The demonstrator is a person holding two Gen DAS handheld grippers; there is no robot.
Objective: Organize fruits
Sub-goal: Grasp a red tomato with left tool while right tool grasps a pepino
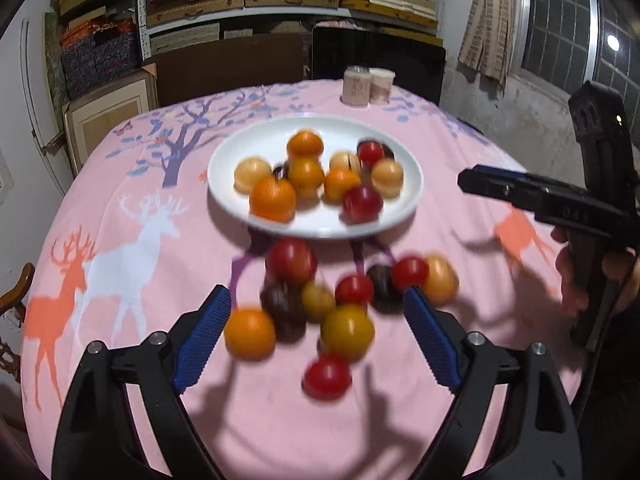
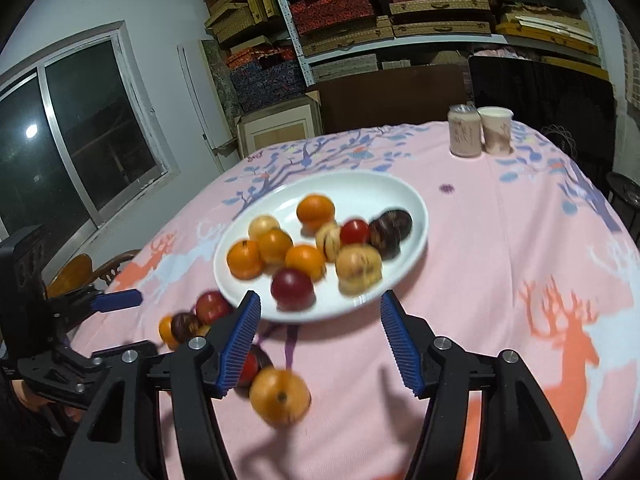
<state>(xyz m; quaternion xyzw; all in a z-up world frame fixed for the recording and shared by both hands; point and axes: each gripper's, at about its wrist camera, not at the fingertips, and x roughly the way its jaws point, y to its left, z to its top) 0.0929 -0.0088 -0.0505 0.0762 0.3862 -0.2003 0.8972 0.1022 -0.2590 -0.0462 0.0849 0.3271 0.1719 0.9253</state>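
While the left gripper (image 1: pixel 316 312) and right gripper (image 2: pixel 316 336) both gape wide and empty, about ten loose fruits (image 1: pixel 347 332) wait on the cloth at lower centre; roughly as many already fill the white plate (image 1: pixel 224 152) mid-frame, so I judge it half done.

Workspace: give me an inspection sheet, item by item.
Surface: pink deer-print tablecloth.
Job's things: white plate holding mixed fruit; loose fruit cluster on the cloth beside it.
Clutter: can and paper cup at the far edge.
Grippers: left gripper open over the loose fruit; right gripper open, holding nothing.
Cables: nothing seen.
Surroundings: shelves of boxes, window.
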